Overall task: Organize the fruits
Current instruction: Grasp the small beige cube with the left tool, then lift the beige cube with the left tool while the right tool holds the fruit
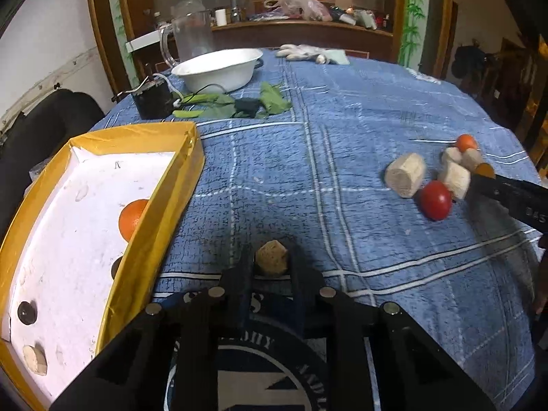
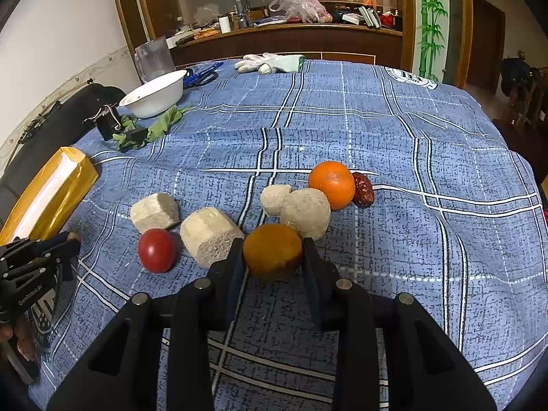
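Right wrist view: the right gripper (image 2: 273, 257) has its two fingers pressed on either flank of a brown-orange fruit (image 2: 273, 251) — it grips that fruit, low over the blue cloth (image 2: 394, 130).
Left wrist view: the left gripper (image 1: 272, 263) is closed on a small tan piece (image 1: 272, 259), held above the cloth just right of the tray (image 1: 161, 229).
Tray: yellow-walled, white-floored, to the left of both grippers; an orange (image 1: 133, 220) and a few small pieces already lie in it.
Key relation: the tray lies just beside the left gripper and well apart from the right one — the left hand is plainly nearer, while the right must cross the whole open cloth leftward.
Pile left on cloth: tomato (image 2: 157, 250), second orange (image 2: 331, 184), a red date (image 2: 363, 189) touching it, and four pale chunks, all ahead of the right gripper.
Long axis: the held fruit is roundish, none to speak of.
Judgement: both loads seem bound for the tray; the left drop looks the shorter.
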Motion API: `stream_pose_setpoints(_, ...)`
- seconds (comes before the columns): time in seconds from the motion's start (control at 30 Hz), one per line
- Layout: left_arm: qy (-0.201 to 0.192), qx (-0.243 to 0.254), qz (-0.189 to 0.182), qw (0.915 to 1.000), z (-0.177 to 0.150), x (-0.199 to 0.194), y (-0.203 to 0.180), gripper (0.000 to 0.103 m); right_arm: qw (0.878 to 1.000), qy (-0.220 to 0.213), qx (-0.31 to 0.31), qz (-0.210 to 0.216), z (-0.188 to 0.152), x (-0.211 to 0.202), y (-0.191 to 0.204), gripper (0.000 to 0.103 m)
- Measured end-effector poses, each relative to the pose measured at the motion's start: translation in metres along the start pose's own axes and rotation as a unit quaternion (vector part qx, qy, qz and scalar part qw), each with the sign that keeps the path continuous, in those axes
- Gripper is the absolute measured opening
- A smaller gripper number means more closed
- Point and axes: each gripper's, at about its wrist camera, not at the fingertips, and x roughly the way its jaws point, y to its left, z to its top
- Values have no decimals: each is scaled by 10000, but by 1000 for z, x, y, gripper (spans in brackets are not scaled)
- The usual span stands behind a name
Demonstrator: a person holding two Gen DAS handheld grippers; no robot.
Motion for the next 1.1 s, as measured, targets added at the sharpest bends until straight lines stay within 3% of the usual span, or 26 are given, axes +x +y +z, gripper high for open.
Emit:
stream_pose_setpoints(0.2,-268,5,-129,9996,-7,-29,-2,18,9999,-79,-31,-118,2,-6,0,34)
stream_pose_setpoints(0.37,-346,45,-292,9990,-18,-45,-5,18,9994,-286,-71,-197,1,-35,6,34)
stream_pose_setpoints(0.73,-427,-74,-702,9966,-42,-67,-5,19,9988,-424,-112,-220,-47,-99,31,35)
stream_pose_setpoints(1.1,-545,-125,-454,9974,-53,-84,-1,19,9988,-475,-53,47,-84,-118,61,35)
